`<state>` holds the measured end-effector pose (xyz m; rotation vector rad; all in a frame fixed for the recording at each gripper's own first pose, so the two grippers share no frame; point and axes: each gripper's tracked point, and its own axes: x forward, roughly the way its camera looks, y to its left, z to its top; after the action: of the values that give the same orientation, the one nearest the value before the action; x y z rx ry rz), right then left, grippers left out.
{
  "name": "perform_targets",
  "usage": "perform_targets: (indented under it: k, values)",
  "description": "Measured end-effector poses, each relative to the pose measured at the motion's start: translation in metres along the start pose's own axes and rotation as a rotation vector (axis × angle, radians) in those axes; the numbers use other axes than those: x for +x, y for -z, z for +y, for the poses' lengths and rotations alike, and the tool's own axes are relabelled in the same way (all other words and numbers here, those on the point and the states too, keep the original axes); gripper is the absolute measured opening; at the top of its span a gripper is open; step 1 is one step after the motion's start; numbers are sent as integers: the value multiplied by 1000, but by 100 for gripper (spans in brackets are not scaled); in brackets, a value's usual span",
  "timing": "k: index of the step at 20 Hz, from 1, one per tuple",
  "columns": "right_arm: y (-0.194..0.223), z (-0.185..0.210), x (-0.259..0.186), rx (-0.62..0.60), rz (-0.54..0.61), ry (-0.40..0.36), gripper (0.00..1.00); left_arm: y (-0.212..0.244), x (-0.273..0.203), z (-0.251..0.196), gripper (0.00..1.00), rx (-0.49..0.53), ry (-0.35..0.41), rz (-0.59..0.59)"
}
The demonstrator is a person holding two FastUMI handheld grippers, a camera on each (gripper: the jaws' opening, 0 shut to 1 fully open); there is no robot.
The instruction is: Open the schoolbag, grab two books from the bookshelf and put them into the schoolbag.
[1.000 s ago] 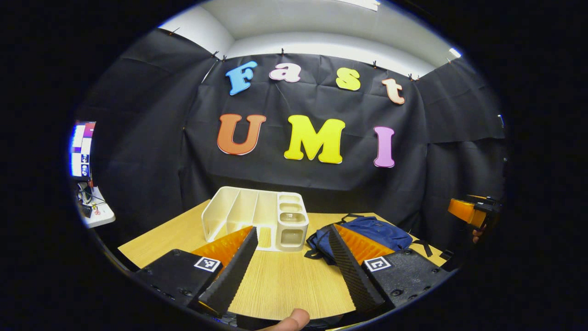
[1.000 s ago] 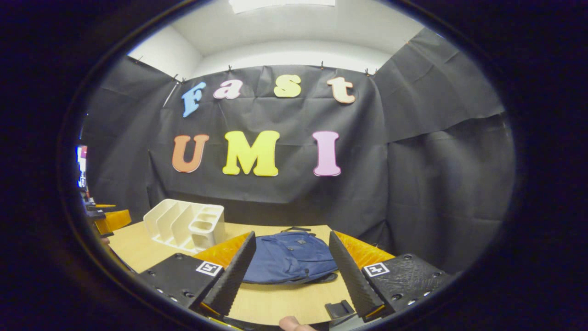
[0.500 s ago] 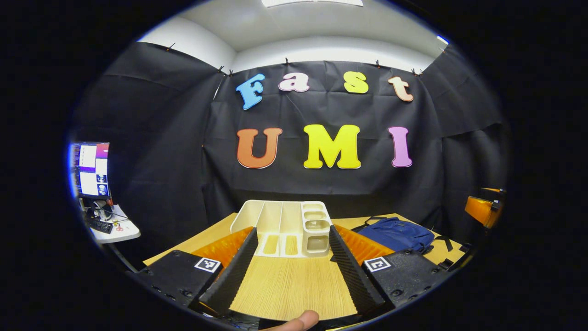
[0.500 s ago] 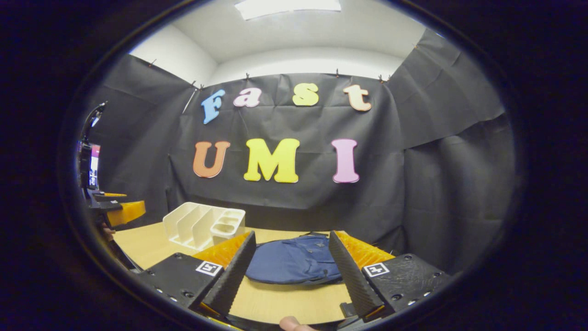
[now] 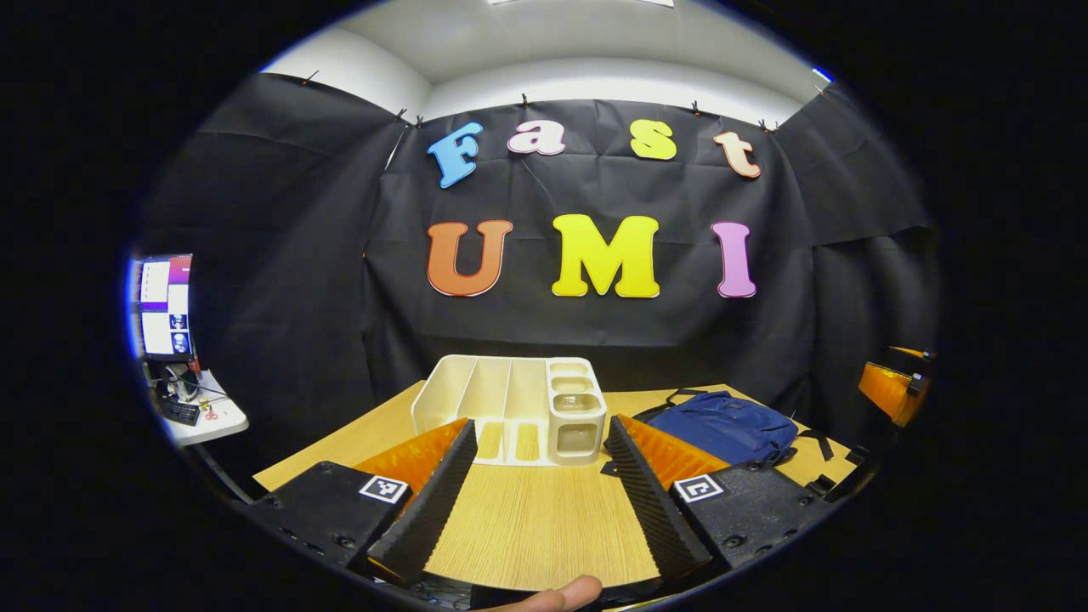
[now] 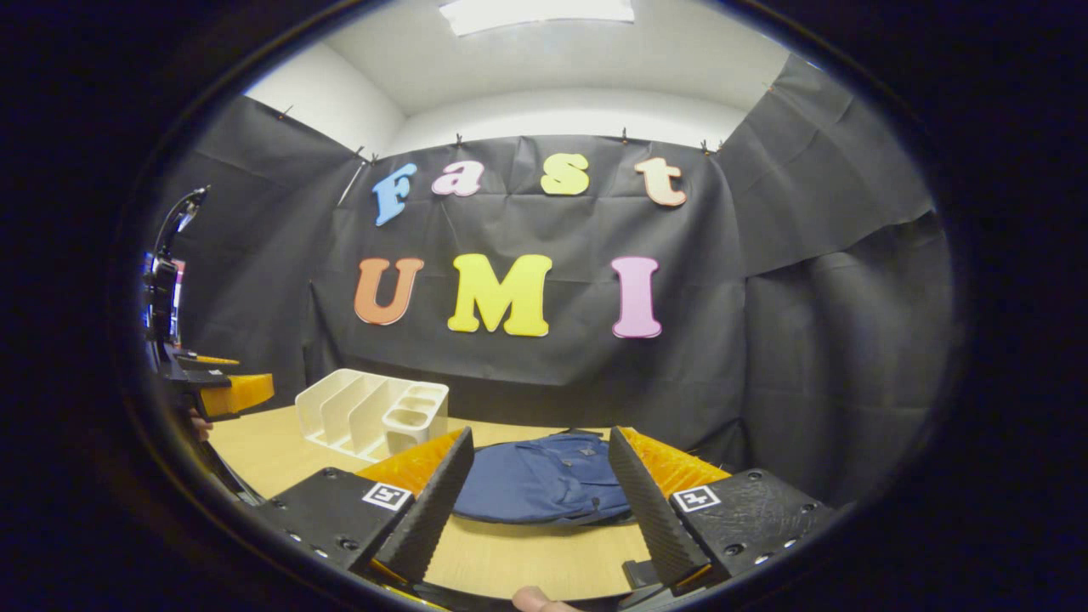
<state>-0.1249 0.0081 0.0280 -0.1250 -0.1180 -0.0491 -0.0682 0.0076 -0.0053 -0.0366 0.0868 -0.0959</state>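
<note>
A white bookshelf (image 5: pixel 510 399) with upright dividers and small cubbies stands on the wooden table (image 5: pixel 544 527), straight ahead of my left gripper (image 5: pixel 541 422), which is open and holds nothing. The shelf's slots look empty from here. A blue schoolbag (image 5: pixel 727 425) lies flat to the shelf's right, apparently closed. In the right gripper view the schoolbag (image 6: pixel 544 476) lies just beyond my open right gripper (image 6: pixel 540 432), framed between its fingers. The bookshelf (image 6: pixel 374 412) stands to the left there, and the left gripper (image 6: pixel 225 391) shows at the far left edge.
Black cloth walls close off the back and sides of the table. A monitor (image 5: pixel 166 306) and a small white side table (image 5: pixel 208 416) with clutter sit outside the booth on the left. The right gripper's body (image 5: pixel 892 387) hovers at the right edge. A thumb (image 5: pixel 552 595) shows at the bottom.
The left gripper has swung left, so the bookshelf now sits between its fingers instead of the schoolbag. The right gripper's view barely shifted. Both stayed open.
</note>
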Motion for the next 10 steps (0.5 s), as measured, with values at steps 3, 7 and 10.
perform_targets:
  k: [3,7,10]
  values:
    - [4,2,0,-6,16,-3,95,3,-1,-5,98,7,6,11]
    - [5,2,1,-12,21,-4,95,4,-1,-5,98,14,4,13]
    - [8,2,2,-14,27,-7,95,7,0,-7,98,15,2,19]
